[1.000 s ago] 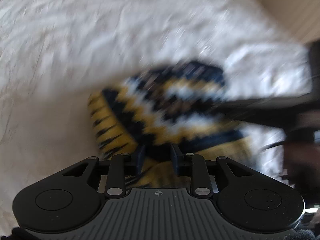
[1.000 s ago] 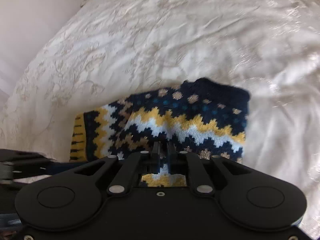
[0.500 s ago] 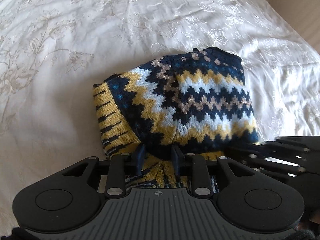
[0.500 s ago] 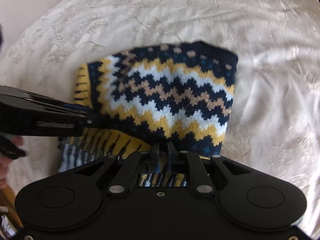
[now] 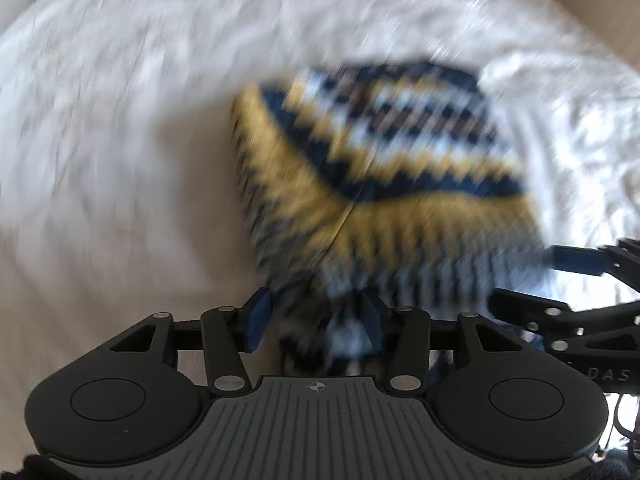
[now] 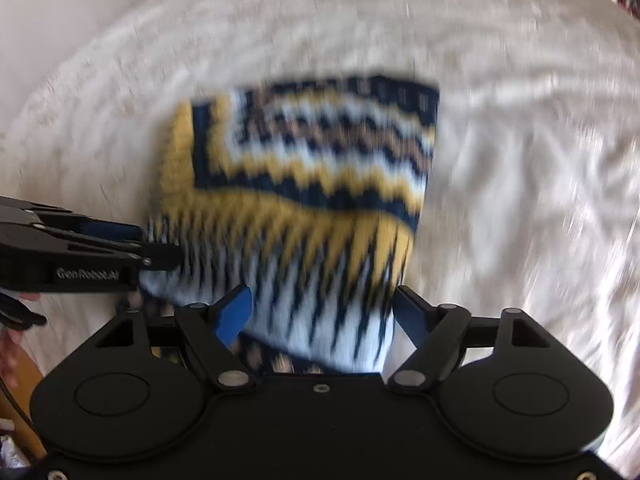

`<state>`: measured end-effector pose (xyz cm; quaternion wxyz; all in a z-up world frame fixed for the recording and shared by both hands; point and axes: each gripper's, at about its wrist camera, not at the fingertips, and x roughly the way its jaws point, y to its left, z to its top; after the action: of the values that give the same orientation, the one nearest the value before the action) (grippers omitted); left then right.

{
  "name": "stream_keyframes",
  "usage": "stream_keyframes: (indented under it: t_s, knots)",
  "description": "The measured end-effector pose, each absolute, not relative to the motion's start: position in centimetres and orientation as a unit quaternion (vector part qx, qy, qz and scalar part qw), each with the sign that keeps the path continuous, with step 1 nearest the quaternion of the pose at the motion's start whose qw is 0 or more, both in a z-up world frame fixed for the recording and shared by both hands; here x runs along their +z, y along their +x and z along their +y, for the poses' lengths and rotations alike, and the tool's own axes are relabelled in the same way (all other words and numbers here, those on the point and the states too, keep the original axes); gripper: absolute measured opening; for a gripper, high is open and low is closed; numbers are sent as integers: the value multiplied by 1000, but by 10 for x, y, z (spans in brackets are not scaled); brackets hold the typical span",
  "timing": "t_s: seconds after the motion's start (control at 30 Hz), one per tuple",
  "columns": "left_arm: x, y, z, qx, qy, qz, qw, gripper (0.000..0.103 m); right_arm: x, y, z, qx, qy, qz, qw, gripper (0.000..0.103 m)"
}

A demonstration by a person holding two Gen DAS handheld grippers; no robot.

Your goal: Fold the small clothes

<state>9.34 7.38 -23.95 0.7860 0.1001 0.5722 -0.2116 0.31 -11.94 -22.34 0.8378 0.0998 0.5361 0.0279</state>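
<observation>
- One sweater [image 5: 384,152] in play, navy, yellow and white zigzag knit, lying folded on the bed [image 5: 120,140], and both views are smeared with blur.
- Your left claw [image 5: 316,320] has its two blue-padded fingers spread apart, sitting at the near striped hem with nothing pinched between them.
- Your right claw [image 6: 324,316] is wide apart too, its fingers straddling the near edge of the sweater [image 6: 304,184], one either side of the white-and-navy hem.
- From the left camera you can see the right claw [image 5: 576,264] poking in from the right edge, its tip just beside the sweater's right corner; whether it touches the knit is lost in the blur.
- From the right camera the left claw [image 6: 160,256] comes in from the left, tip right at the sweater's lower left corner.
- One white embroidered bedspread [image 6: 520,160] under everything, rumpled to the right of the sweater.
- Count so far: one garment, two claws, both released and close together at the same near hem.
</observation>
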Motion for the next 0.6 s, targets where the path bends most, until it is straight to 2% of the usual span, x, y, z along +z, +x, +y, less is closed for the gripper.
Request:
stream_keyframes:
  t_s: [0.07,0.27,0.3,0.37,0.4,0.43,0.6]
  knots:
    - [-250,94,80,-204,84,588,778,54,-240,4,-118,32,106,566,817,79]
    - [-237,96,85,-194,68,589,782,55,-232,-1,-128,29,136,568,811,80]
    - [-233,95,86,-192,66,587,784,56,-226,-2,-129,31,134,561,816,82]
    - [-224,93,87,-186,62,582,789,69,-213,-7,-135,32,138,545,827,92]
    - [-218,91,87,-182,61,579,793,71,-207,-10,-138,32,142,537,831,100]
    - [-213,89,87,-178,63,575,796,75,-200,-12,-141,31,148,527,837,103]
    - [-188,76,84,-158,66,555,814,79,-172,-20,-154,16,166,493,854,103]
